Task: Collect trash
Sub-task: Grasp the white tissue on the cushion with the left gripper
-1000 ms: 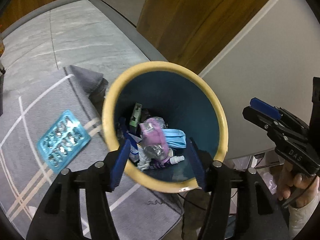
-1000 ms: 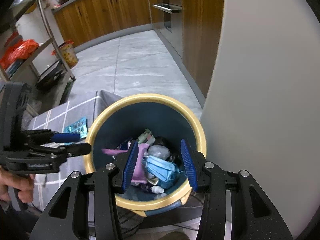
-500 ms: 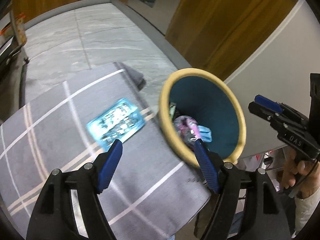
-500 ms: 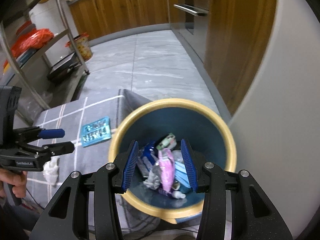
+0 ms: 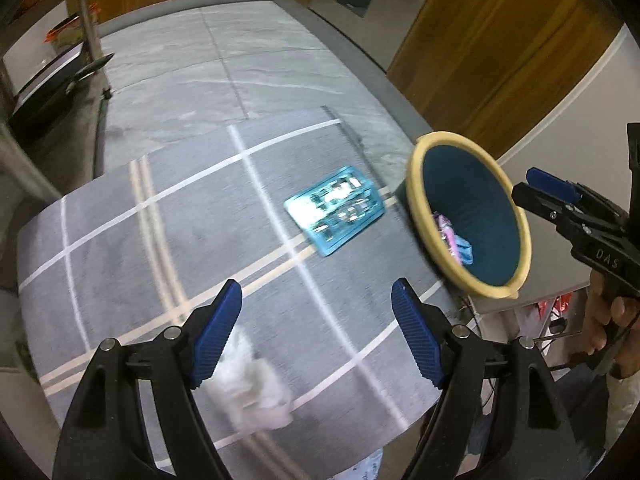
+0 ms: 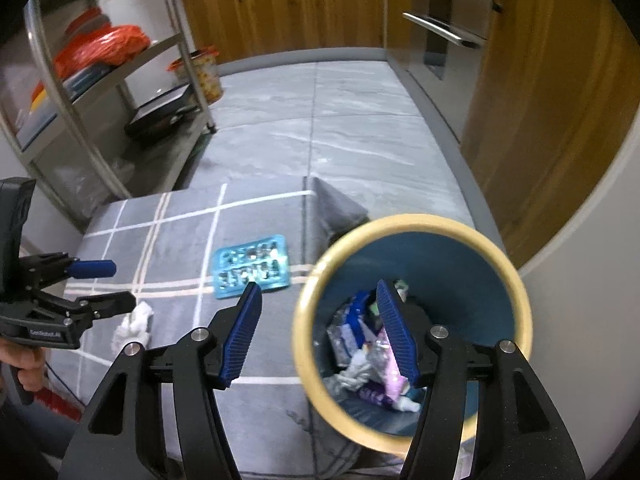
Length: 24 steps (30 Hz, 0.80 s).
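A teal bin with a yellow rim (image 5: 424, 216) (image 6: 516, 276) stands beside the table and holds several wrappers, a blue mask and tissue. On the grey checked tablecloth (image 5: 160, 240) (image 6: 176, 248) lie a cyan blister pack (image 5: 334, 210) (image 6: 252, 266) and a crumpled white tissue (image 5: 252, 388) (image 6: 134, 324). My left gripper (image 5: 316, 336) (image 6: 94, 284) hovers over the cloth, jaws opening, nothing between them; the tissue lies just below its left finger. My right gripper (image 6: 318, 332) (image 5: 536, 192) straddles the bin rim from above, jaws opening and empty.
A metal shelf rack (image 6: 100, 92) with orange bags and a black tray stands at the back left. Wooden cabinets (image 6: 304, 12) and an oven front line the far wall. Grey floor tiles (image 6: 340, 128) lie beyond the table; a white wall (image 6: 592, 280) rises right of the bin.
Both grippers swung left from above the bin toward the table and opened wider. The blister pack and the white tissue came into the left wrist view.
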Each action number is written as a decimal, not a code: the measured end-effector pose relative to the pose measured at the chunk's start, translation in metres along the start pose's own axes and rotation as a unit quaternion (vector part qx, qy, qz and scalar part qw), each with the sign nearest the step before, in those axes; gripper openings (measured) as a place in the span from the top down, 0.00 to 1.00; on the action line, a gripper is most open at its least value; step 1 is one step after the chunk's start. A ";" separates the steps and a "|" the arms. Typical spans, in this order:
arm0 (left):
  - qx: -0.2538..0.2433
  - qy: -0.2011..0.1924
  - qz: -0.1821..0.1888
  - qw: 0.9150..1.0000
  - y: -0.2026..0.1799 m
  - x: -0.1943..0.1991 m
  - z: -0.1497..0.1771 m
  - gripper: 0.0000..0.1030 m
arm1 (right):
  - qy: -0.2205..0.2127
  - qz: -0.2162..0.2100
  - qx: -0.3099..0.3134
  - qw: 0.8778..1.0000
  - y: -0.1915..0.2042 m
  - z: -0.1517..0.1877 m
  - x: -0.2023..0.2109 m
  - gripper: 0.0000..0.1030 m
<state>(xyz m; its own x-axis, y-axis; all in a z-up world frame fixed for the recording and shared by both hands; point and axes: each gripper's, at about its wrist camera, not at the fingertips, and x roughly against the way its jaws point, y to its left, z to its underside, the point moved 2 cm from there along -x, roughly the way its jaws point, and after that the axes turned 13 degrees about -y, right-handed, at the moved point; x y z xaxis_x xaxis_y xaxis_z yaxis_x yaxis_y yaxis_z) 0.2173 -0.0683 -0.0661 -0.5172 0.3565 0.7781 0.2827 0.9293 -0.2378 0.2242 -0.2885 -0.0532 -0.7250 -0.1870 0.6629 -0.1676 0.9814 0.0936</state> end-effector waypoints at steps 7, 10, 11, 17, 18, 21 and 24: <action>0.008 0.032 -0.034 0.999 0.036 0.002 0.032 0.24 | 0.016 -0.027 0.022 0.999 0.037 0.001 -0.015 0.33; 0.011 0.051 -0.041 0.998 0.045 -0.006 0.047 0.24 | 0.027 -0.038 0.033 0.998 0.053 0.003 -0.024 0.32; 0.015 0.060 -0.039 0.997 0.046 -0.009 0.053 0.24 | 0.031 -0.040 0.037 0.998 0.058 0.004 -0.027 0.32; -0.007 0.088 -0.041 0.995 0.042 -0.024 0.070 0.26 | 0.043 -0.047 0.045 0.997 0.072 0.004 -0.037 0.31; -0.009 0.091 -0.044 0.995 0.041 -0.025 0.072 0.33 | 0.045 -0.048 0.045 0.997 0.074 0.004 -0.039 0.31; 0.002 0.113 -0.042 0.993 0.046 -0.033 0.081 0.61 | 0.050 -0.050 0.048 0.996 0.079 0.004 -0.044 0.31; 0.009 0.111 -0.037 0.993 0.051 -0.034 0.085 0.77 | 0.057 -0.052 0.050 0.996 0.084 0.006 -0.051 0.30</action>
<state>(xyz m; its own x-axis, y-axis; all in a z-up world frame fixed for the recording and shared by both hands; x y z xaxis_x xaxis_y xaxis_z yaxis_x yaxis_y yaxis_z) 0.1803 -0.0249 -0.1538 -0.3441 0.2594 0.9024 0.2354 0.9542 -0.1846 0.2428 -0.1969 -0.0833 -0.6199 -0.2755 0.7347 -0.3076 0.9467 0.0954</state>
